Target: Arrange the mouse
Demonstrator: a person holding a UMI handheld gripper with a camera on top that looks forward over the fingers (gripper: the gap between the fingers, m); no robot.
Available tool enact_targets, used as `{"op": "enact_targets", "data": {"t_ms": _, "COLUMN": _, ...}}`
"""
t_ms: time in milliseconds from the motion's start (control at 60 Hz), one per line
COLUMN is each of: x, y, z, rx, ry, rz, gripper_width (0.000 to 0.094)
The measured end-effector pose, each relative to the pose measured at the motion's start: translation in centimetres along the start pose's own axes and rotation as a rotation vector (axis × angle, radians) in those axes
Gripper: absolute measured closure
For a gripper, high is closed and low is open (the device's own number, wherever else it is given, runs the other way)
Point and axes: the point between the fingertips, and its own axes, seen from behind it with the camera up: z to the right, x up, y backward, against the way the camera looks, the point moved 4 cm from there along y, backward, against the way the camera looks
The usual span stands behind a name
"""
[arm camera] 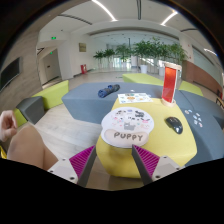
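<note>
The mouse (174, 125) sits on the yellow counter (170, 150) beside the white mat (128, 126), beyond the jaws, which stand wide and empty. It looks light, hard, slick; best pinched across its sides.

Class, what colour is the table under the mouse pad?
Yellow: the table beneath the mouse pad, clearest in the gripper view.

Mouse (174, 125) lies beside puppy mat (128, 125), unobstructed.

You can read only one word here, "PUPPY", printed along the near edge of the round white mouse pad (127, 126).
</note>
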Motion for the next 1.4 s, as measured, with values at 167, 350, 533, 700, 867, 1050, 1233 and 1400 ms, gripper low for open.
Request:
{"op": "enact_targets", "data": {"t_ms": 167, "x": 0.1, "y": -0.3, "z": 2.7, "rx": -0.013, "ry": -0.036, "rz": -0.015, "gripper_width": 0.0152}}
{"op": "enact_targets", "data": {"t_ms": 350, "x": 2.2, "y": -1.3, "z": 11.7, "rx": -0.152, "ry": -0.049, "rz": -0.008, "gripper_width": 0.0153}}
{"op": "enact_targets", "data": {"t_ms": 533, "x": 2.9, "y": -4.3, "z": 21.0, "rx": -0.279, "ry": -0.056, "rz": -0.006, "gripper_width": 0.0157}}
{"op": "enact_targets", "data": {"t_ms": 700, "x": 2.9, "y": -9.0, "z": 26.0, "rx": -0.322, "ry": -0.06, "rz": -0.032, "gripper_width": 0.0154}}
{"op": "enact_targets", "data": {"t_ms": 867, "x": 4.0, "y": -13.3, "z": 28.1, "rx": -0.306, "ry": -0.097, "rz": -0.023, "gripper_width": 0.0153}}
{"op": "enact_targets", "data": {"t_ms": 1050, "x": 5.0, "y": -16.0, "z": 29.1, "rx": -0.298, "ry": -0.169, "rz": 0.001, "gripper_width": 0.0366}}
{"op": "enact_targets", "data": {"t_ms": 1233, "x": 4.9, "y": -16.1, "z": 29.2, "rx": -0.346, "ry": -0.202, "rz": 0.002, "gripper_width": 0.0429}}
{"op": "enact_targets", "data": {"t_ms": 1400, "x": 6.0, "y": -14.6, "z": 30.5, "rx": -0.407, "ry": -0.253, "rz": 0.019, "gripper_width": 0.0509}}
